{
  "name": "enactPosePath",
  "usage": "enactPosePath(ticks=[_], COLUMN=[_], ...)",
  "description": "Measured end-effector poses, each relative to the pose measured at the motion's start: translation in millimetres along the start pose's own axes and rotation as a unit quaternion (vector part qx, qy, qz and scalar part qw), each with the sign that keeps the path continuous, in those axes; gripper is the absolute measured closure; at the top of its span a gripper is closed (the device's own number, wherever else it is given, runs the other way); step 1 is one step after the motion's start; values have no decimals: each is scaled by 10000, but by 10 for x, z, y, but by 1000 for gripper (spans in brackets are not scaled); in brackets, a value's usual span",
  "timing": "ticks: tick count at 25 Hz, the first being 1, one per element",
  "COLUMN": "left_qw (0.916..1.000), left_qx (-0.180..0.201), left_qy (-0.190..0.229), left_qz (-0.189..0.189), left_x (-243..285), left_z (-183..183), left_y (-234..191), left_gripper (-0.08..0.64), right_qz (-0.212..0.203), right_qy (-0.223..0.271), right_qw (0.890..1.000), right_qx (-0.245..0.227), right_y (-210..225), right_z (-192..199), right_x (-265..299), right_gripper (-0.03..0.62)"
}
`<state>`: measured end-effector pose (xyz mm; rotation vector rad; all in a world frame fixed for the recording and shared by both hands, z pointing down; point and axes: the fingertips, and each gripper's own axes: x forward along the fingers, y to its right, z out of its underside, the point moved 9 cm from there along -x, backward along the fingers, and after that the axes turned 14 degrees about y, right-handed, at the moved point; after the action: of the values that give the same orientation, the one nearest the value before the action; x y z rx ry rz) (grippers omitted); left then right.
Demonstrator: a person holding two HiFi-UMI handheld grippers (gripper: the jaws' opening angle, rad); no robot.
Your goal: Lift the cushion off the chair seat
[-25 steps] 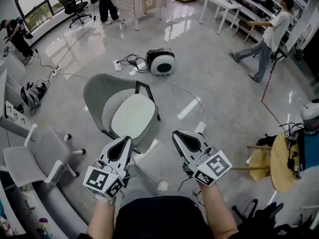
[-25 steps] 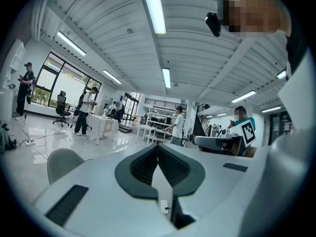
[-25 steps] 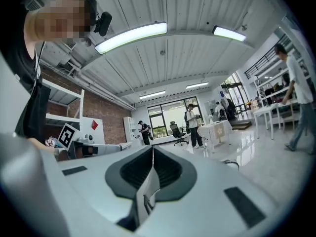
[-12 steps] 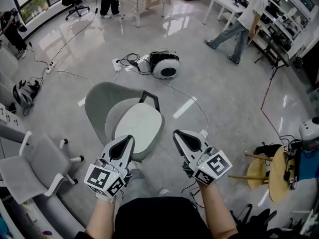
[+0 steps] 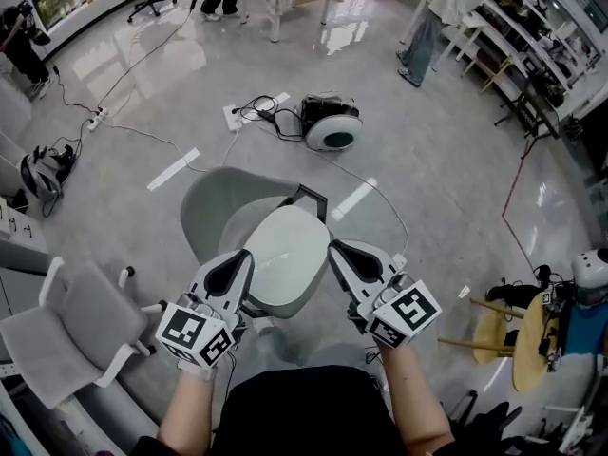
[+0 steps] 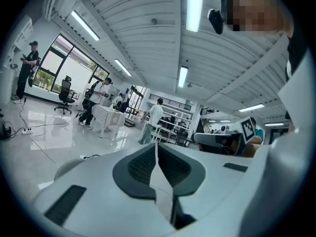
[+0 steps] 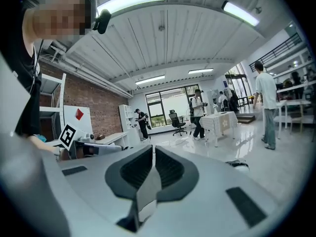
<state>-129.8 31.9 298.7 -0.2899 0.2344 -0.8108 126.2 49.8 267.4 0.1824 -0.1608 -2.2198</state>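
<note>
Underneath all else, a glossy grey floor with window glare. At the middle of the head view, a grey shell chair with a black frame. Down at the lower left, a 2nd, paler office chair on castors, well apart from the 1st. Lying flat on the shell chair's seat, the pale cushion (not yet lifted). Flanking that cushion, 2 grippers: left gripper over its near left edge, right gripper over its near right edge, each with a marker cube at the wrist end; contact with the fabric impossible to judge from above. Seen from the left gripper view, jaws of the left gripper clenched together with nothing between them; same for the right gripper in the right gripper view, pressed tight and empty. Beyond the chair, a round white-and-black device among dark cords. At the right edge, a wooden stool. Thinnest of all, a white cable curving across the floor beside the chair.
</note>
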Motion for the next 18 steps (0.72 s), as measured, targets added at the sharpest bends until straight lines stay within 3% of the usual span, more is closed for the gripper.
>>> enactPosePath(ticks=[10,14,18], left_qw=[9987,9964,9911], left_qx=[-23,-33,-133], left_qy=[-224,-345,-570], left_qz=[-464,-776,-1197], left_x=[173,278,377], left_z=[179,301,527], left_y=[-183,-205,-293], left_gripper=[545,541,493], right_qz=[-182,-340,-465], right_qy=[-347,-503,-624], right_qw=[9990,9977,9962], right_qx=[197,288,387], right_y=[350,575,772], right_z=[147,199,232], right_x=[193,228,274], right_gripper=[580,580,580])
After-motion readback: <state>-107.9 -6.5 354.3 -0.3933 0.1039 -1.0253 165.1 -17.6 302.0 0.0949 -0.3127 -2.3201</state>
